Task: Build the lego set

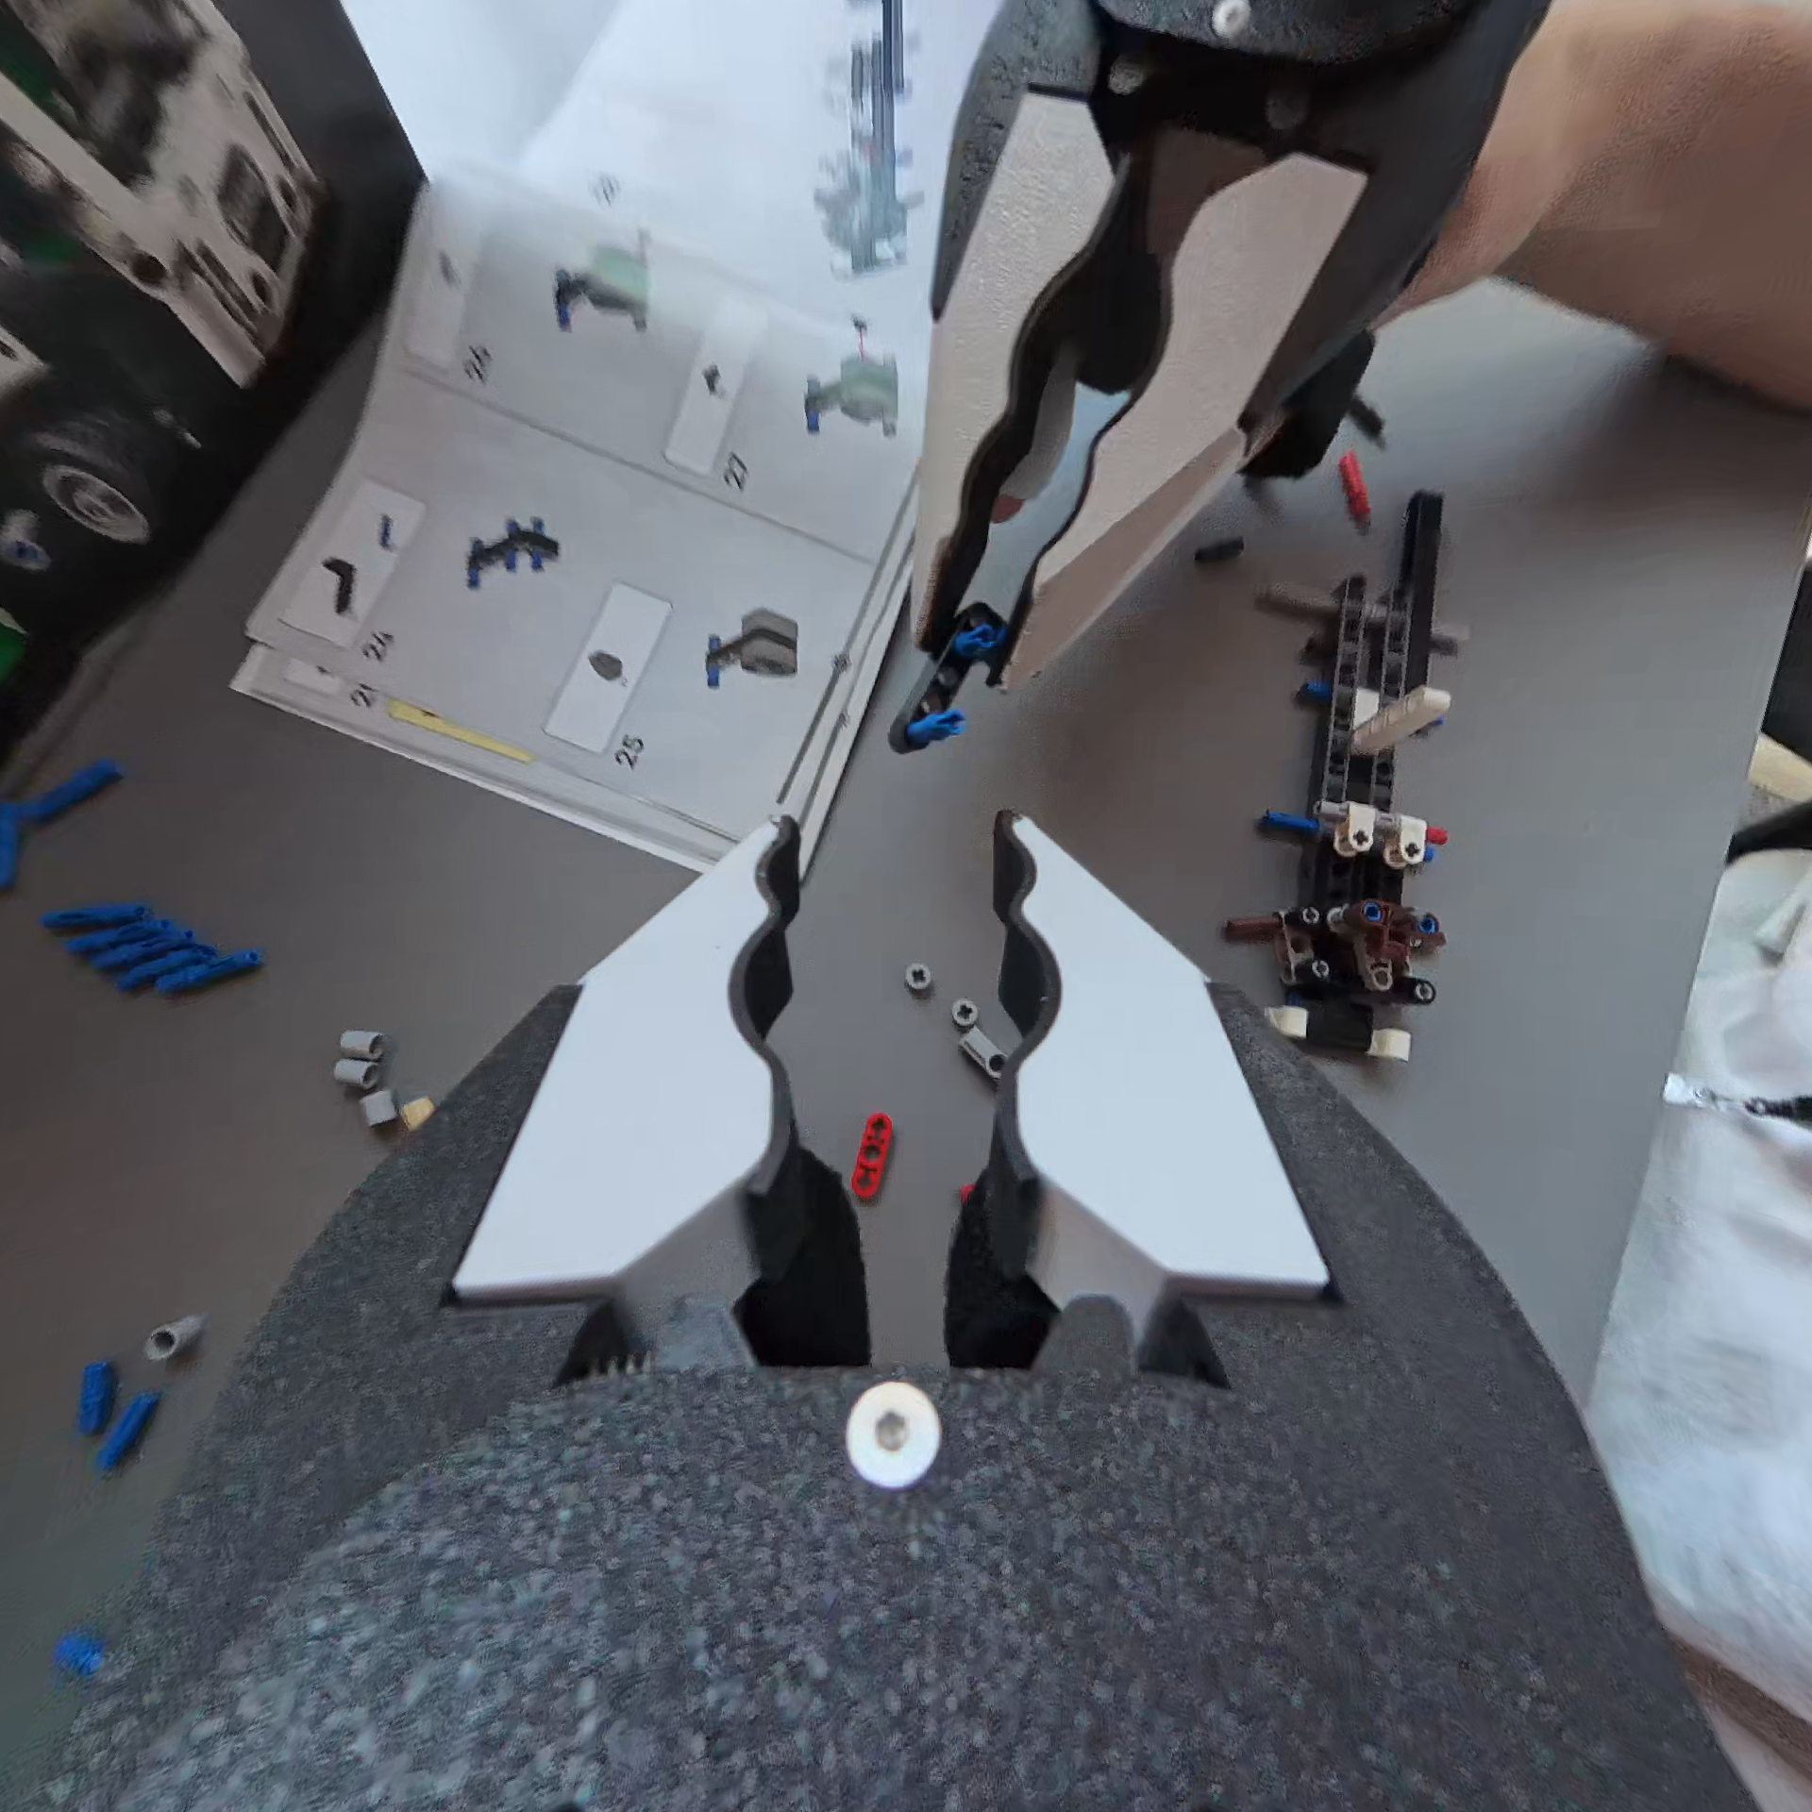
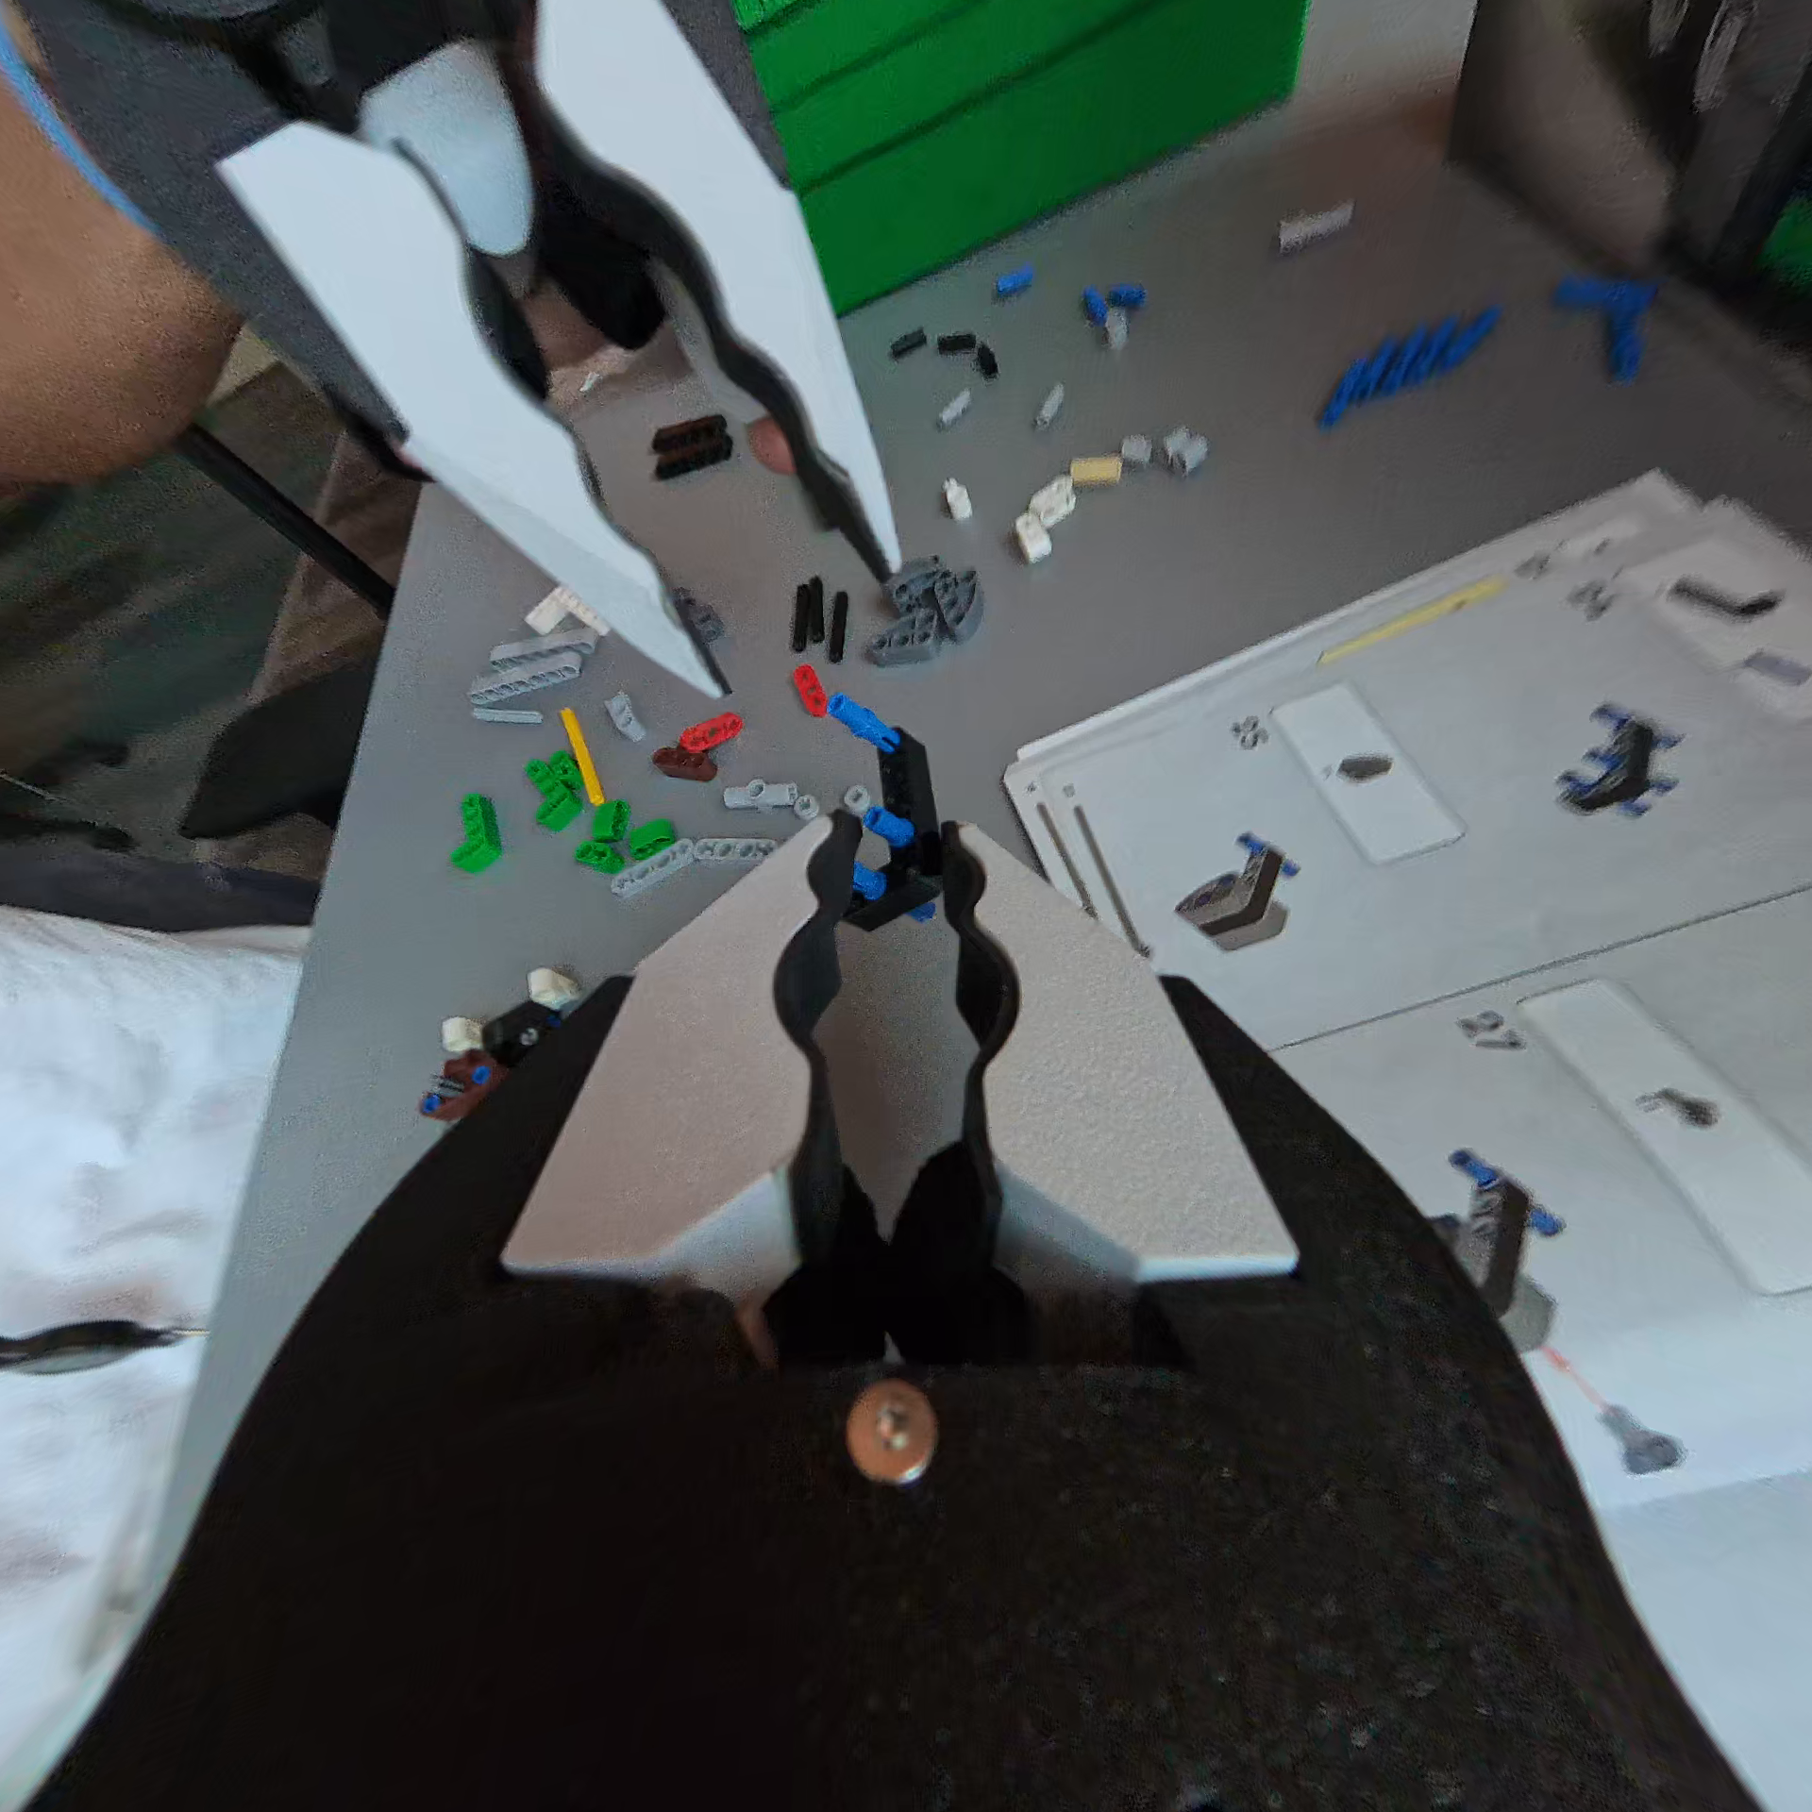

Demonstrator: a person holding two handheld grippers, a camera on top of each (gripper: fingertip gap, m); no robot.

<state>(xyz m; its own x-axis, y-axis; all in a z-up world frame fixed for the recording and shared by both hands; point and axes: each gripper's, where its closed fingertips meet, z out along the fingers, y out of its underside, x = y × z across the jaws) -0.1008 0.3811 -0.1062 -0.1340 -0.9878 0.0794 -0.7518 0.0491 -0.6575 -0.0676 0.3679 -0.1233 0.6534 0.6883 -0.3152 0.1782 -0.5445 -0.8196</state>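
My right gripper (image 2: 894, 831) is shut on a black angled beam (image 2: 907, 775) that carries blue pins (image 2: 863, 719), and holds it above the grey table (image 2: 1128, 588). The left wrist view shows the same: the right gripper (image 1: 971, 657) comes down from the top with the black beam (image 1: 927, 701) sticking out of its tips. My left gripper (image 1: 894, 829) is open and empty, just below that beam and apart from it. In the right wrist view the left gripper (image 2: 804, 628) hangs open at the upper left.
An open instruction booklet (image 1: 588, 490) lies left of the beam. A partly built black chassis (image 1: 1373, 784) lies to the right. Small grey bushes (image 1: 917, 978), a red link (image 1: 871, 1155) and blue pins (image 1: 147, 946) are scattered around. A green box (image 2: 1030, 127) and loose green pieces (image 2: 569, 804) stand farther off. Some 5 cm of space lies between my two pairs of fingers. The red link (image 1: 871, 1155) sits 11 cm or so from the ends of my left fingers. The right camera catches it too, in the right wrist view (image 2: 810, 686).
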